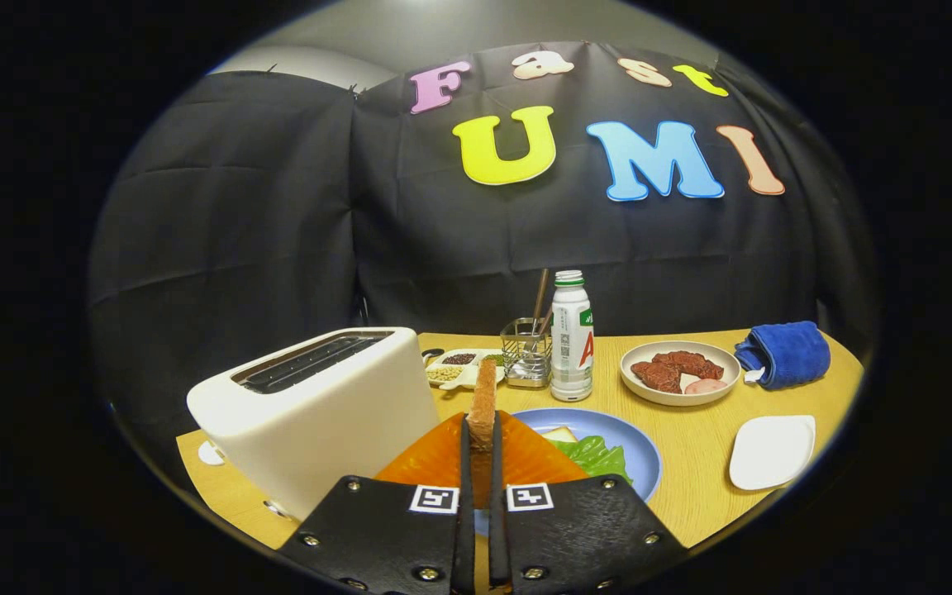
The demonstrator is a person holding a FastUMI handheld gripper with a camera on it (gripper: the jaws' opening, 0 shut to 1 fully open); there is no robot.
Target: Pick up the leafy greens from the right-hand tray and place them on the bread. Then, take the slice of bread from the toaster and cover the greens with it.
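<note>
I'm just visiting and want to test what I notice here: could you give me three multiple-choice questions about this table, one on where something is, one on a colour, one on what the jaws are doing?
1. Where does the bottle stand?
A. between the wire holder and the plate of meat
B. on top of the toaster
C. on the blue plate

2. What colour is the rolled cloth?
A. red
B. blue
C. white

3. What is the gripper doing?
A. open above the small white dish
B. shut on the bread slice
C. shut on the greens

Answers:
1 A, the bottle sits right of the wire holder, left of the meat.
2 B, the cloth by the meat plate is blue.
3 B, the slice stands upright, pressed between both jaws, while the greens lie on the blue plate.
</note>
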